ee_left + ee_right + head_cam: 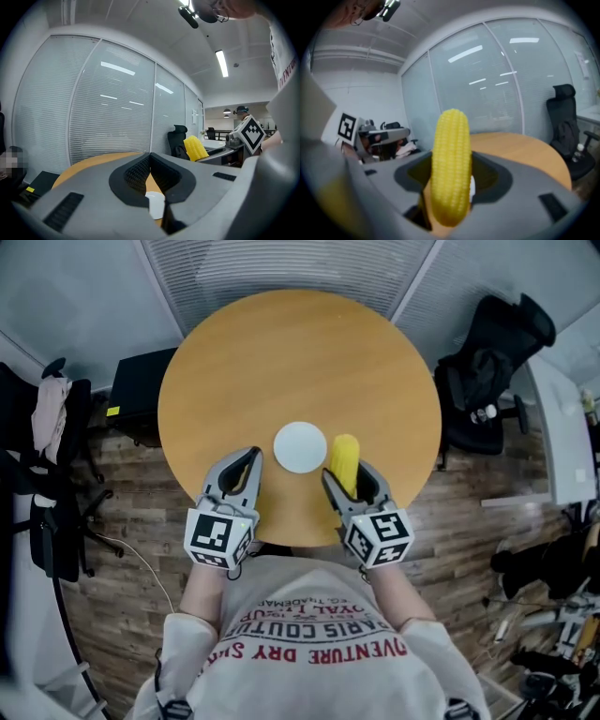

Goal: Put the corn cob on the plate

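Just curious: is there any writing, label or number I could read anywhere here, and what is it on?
"PARIS COUTU...": T-shirt, upside down to the camera, end hidden.
"...VENTURE DRY S...": same shirt, red, both ends cut off.
"...OYAL T...": same shirt; the small line by it is too blurred.
Left marker cube, right marker cube: patterns only, no words.
Yellow sticker: too small to read.

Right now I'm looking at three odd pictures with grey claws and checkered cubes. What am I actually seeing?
A person holds a grey two-jaw tool in each hand. No robot is involved. One picture comes from a camera on their head, looking down. The other two come from cameras riding on the grippers. A small white round plate lies on the round wooden table. The right gripper clamps a yellow corn cob, just right of the plate and not on it. The left gripper is shut and empty.
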`<action>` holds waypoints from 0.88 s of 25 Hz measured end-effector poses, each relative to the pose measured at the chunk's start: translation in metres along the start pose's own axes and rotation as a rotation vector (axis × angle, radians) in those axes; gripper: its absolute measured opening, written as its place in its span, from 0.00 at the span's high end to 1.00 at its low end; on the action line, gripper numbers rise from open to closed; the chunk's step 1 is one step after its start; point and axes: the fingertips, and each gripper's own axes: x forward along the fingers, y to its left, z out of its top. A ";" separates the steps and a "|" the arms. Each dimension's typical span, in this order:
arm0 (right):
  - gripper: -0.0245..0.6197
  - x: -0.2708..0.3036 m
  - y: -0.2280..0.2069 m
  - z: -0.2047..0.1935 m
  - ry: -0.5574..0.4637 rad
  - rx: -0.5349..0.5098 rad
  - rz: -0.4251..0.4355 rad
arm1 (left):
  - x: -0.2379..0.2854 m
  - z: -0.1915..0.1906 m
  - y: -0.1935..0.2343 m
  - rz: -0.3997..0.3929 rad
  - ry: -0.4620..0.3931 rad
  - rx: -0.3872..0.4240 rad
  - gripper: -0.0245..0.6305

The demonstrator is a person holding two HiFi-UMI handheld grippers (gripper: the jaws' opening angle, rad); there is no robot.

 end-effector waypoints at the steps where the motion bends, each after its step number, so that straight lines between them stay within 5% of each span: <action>1: 0.55 0.009 -0.003 -0.001 0.010 0.004 -0.003 | 0.006 -0.002 0.005 -0.004 0.003 -0.003 0.91; 22: 0.55 0.163 -0.047 -0.139 0.432 0.023 0.000 | 0.067 -0.091 0.081 -0.009 0.097 -0.082 0.91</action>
